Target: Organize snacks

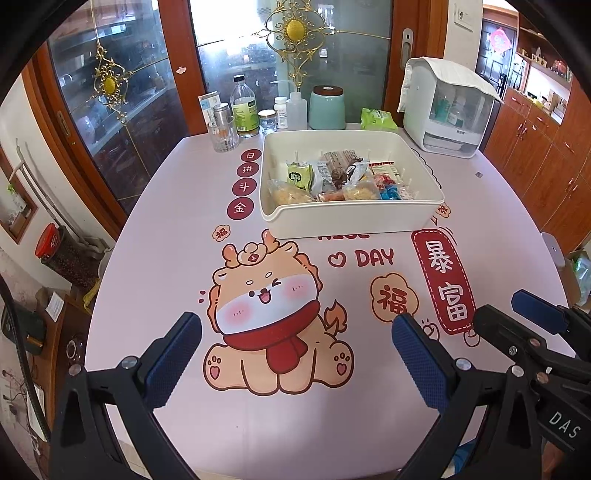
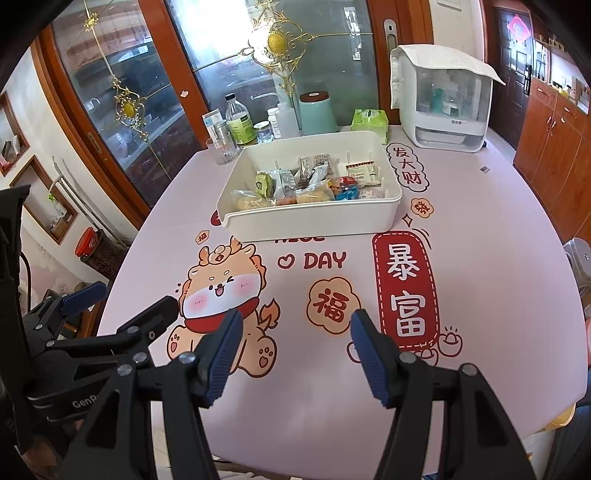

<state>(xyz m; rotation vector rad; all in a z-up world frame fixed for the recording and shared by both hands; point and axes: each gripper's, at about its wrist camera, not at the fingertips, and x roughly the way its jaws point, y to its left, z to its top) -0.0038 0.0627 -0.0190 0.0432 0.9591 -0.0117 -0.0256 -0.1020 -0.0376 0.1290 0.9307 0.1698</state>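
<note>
Snacks are held in a white bin, well beyond both released tongs, left and right; "DAY" is printed on the tabletop.

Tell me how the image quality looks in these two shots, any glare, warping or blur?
Left wrist view: strong fisheye bending of the table edges, dark corners, blown-out glare on the glass door; the snack bin is sharp. Right wrist view: same warping, glare on the glass door, no motion blur.

A pink cartoon-printed table bears a white snack bin, bottles, a teal jar and a white appliance.
</note>
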